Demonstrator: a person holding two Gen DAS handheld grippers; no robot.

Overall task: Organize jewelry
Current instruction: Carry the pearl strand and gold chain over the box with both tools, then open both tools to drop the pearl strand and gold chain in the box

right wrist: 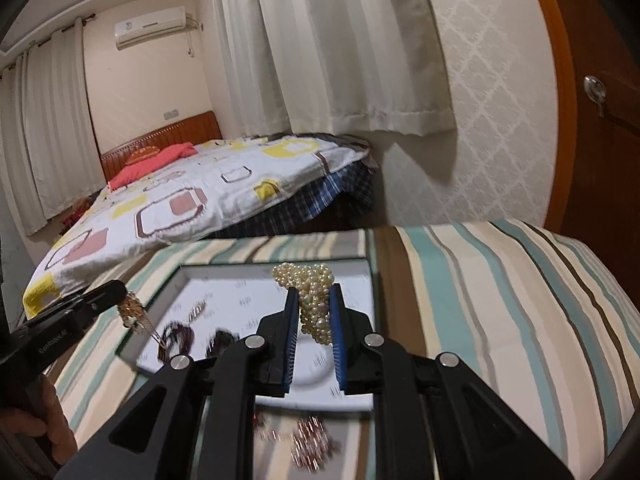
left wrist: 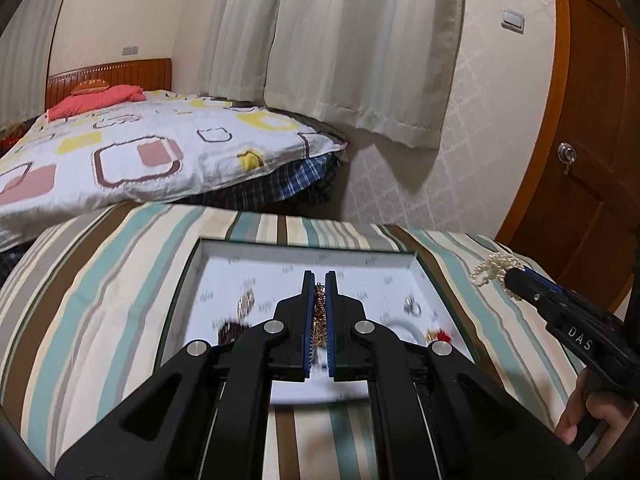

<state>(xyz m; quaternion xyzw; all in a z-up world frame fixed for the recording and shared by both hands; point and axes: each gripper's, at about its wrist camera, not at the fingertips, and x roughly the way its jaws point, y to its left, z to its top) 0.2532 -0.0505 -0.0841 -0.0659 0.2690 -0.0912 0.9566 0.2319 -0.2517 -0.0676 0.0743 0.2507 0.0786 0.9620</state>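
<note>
- Two loads in the air at once, so best lowered one at a time into the white tray [left wrist: 224, 264] on the striped cloth [left wrist: 100, 280], each to a bare patch clear of pieces already lying there.
- Left gripper [left wrist: 319, 276]: jaws nearly closed, pinching a gold chain [left wrist: 319, 312] hanging over the tray; worth releasing low so the links settle without tangling.
- Right gripper [right wrist: 314, 290]: jaws clamped on a bunched pearl strand [right wrist: 310, 280], cream beads piled above the pads [right wrist: 335, 320]; held over the tray's right part.
- Smaller still, blurred in the tray: a silver ring [left wrist: 412, 306], a dark beaded piece [left wrist: 230, 330], possibly a red earring [left wrist: 440, 335].
- Off the tray's near edge, a reddish sparkly piece [right wrist: 310, 446] on the cloth, not yet gathered.
</note>
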